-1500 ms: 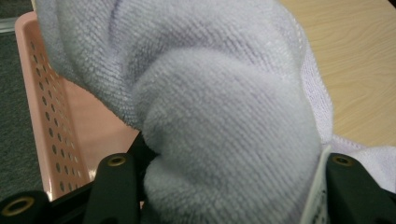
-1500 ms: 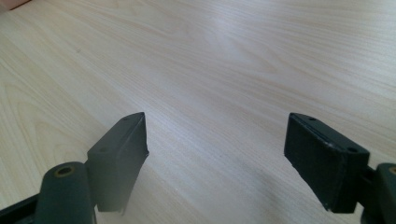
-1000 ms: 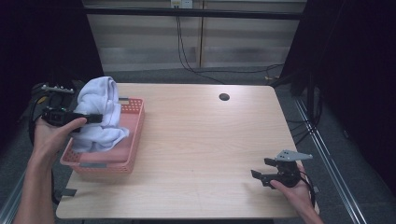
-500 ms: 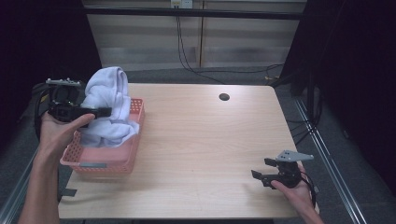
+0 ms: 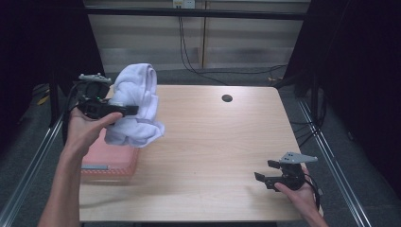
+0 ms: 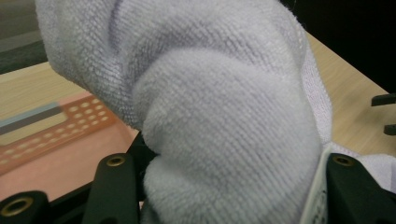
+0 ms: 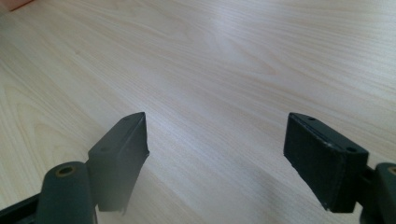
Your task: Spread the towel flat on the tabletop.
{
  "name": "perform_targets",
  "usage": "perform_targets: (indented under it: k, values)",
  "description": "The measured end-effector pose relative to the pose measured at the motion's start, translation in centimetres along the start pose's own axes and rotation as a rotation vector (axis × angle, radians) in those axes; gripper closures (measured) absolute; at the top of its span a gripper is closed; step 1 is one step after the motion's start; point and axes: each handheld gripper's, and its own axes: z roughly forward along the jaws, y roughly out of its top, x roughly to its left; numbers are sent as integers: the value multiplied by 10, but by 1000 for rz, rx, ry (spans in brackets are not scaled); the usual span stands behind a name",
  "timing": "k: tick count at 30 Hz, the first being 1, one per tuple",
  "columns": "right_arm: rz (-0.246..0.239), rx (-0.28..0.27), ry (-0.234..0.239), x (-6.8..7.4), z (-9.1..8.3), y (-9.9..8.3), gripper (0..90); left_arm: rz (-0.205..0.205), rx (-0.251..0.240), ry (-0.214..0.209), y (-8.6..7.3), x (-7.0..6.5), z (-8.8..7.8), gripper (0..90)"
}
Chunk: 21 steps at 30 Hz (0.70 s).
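A bunched white towel [image 5: 136, 106] hangs in the air above the right edge of the pink basket [image 5: 111, 158], at the table's left. My left gripper [image 5: 124, 109] is shut on the towel, which bulges between its jaws [image 6: 224, 135] in the left gripper view. Part of the basket's pink perforated rim [image 6: 70, 126] shows beneath the towel. My right gripper [image 5: 261, 171] rests low over the table near its front right corner, jaws wide apart with only bare wood [image 7: 215, 140] between them.
The wooden table [image 5: 213, 142] has a small dark round hole [image 5: 227, 98] near its far edge. Metal rails run along both sides of the table. Black cables trail on the floor behind.
My left gripper has lifted the towel up out of the basket and carried it to the right, toward the table's middle. The right gripper has stayed where it was.
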Motion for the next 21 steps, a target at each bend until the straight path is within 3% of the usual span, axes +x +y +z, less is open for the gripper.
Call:
perform_targets:
  k: [5, 11, 21]
  values:
    - [-1, -1, -1, 0, 0, 0, 219, 17, 1, -64, 7, -16, 21, 445]
    - [-1, -7, -4, 1, -1, 0, 219, 51, 18, -98, 14, -37, 46, 443]
    - [-7, -4, 7, 1, -1, 0, 219, 70, 85, -172, 3, -66, 104, 430]
